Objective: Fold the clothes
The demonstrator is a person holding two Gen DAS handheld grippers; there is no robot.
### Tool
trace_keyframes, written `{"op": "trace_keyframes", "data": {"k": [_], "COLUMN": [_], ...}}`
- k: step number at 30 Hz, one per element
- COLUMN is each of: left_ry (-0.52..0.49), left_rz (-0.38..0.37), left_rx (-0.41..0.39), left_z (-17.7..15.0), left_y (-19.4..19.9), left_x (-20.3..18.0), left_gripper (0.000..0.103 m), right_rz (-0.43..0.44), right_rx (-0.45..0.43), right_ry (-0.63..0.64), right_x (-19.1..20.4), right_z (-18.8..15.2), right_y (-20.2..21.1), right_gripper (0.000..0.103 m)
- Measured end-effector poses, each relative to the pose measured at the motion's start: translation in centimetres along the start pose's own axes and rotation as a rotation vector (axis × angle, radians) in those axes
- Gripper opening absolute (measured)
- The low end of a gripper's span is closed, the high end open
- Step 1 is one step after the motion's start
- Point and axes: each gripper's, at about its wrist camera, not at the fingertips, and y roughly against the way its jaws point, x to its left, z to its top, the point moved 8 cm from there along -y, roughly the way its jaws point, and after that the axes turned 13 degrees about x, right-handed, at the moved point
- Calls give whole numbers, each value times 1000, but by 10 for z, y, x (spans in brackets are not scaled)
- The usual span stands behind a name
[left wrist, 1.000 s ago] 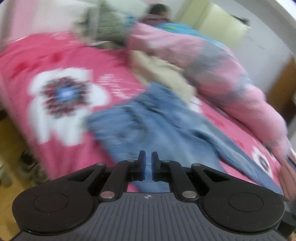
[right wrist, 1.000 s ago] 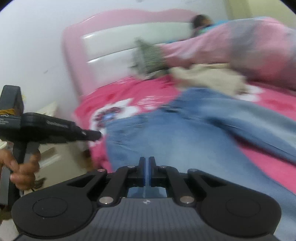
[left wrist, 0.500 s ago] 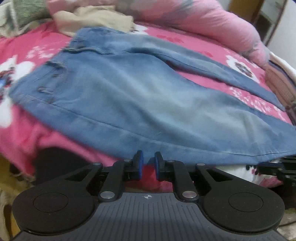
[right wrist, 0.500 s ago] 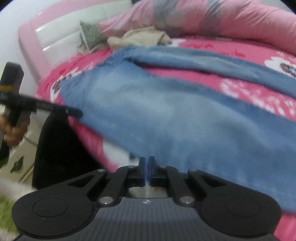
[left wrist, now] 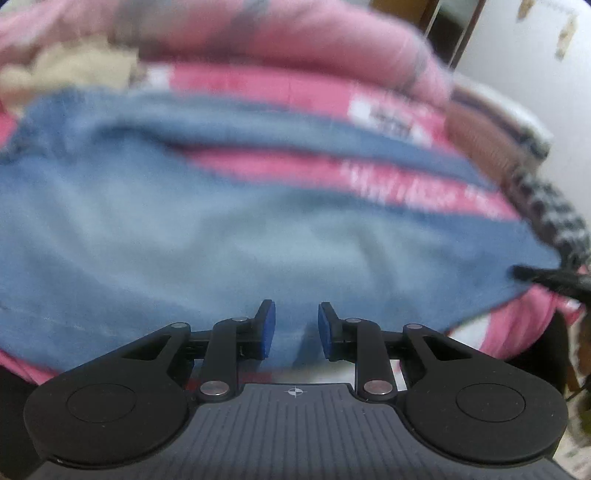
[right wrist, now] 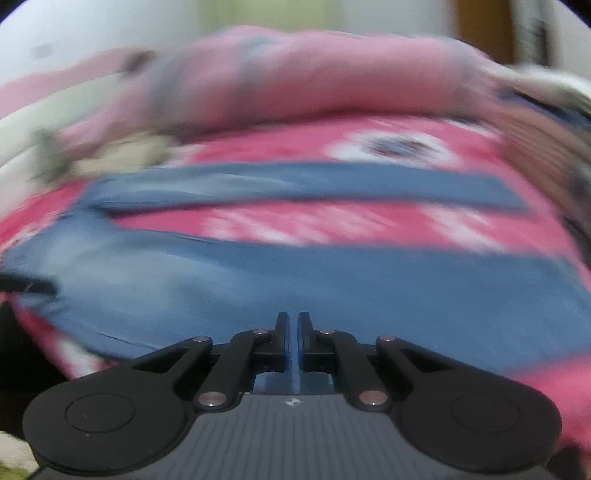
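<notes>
Light blue jeans point(left wrist: 221, 240) lie spread flat on the pink flowered bed cover point(left wrist: 295, 88), legs running to the right. My left gripper point(left wrist: 293, 325) hovers over their near edge. Its jaws are opening and the blue pads press on nothing. The right gripper's dark tip point(left wrist: 546, 277) shows at the far right, by the leg end. In the right wrist view the jeans point(right wrist: 332, 288) fill the middle. My right gripper point(right wrist: 291, 328) is shut above their near edge, with nothing seen between its pads. The left gripper's tip point(right wrist: 29, 284) shows at the left edge. Both views are blurred.
A bulky pink quilt point(left wrist: 295, 33) lies along the bed's far side, also in the right wrist view point(right wrist: 295, 81). A beige garment point(left wrist: 81, 70) sits beyond the waistband. Dark patterned fabric point(left wrist: 546, 206) is heaped at the bed's right end. The bed edge drops off just below the grippers.
Both views have swept rightward along the jeans, from the waistband end toward the legs. The left jaws have spread apart. The right jaws stay together.
</notes>
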Motion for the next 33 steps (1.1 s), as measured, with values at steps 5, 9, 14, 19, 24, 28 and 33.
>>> {"op": "trace_keyframes", "data": {"k": [5, 9, 14, 19, 24, 28, 33], "left_ry": [58, 126, 132, 111, 115, 138, 219], "left_rz": [-45, -51, -40, -30, -36, -41, -21], "left_rx": [-25, -36, -51, -58, -64, -79, -133], "left_z": [-8, -8, -7, -7, -10, -12, -20], "left_y": [5, 10, 13, 12, 13, 18, 38], "left_x": [8, 15, 11, 7, 7, 11, 35], "left_gripper": [30, 32, 44, 55, 58, 59, 59], "right_rz": [-124, -31, 284, 363, 411, 421, 432], "right_rx": [-53, -146, -142, -95, -90, -92, -68], "right_ry": [-334, -519, -749, -890, -992, -1040, -1044], "right_x": [-99, -122, -123, -124, -131, -135, -124], "right_z": [-28, -32, -26, -36, -39, -35, -33], "right_y": [45, 69, 49, 28, 15, 5, -4], "right_gripper": [6, 14, 33, 42, 47, 47, 48]}}
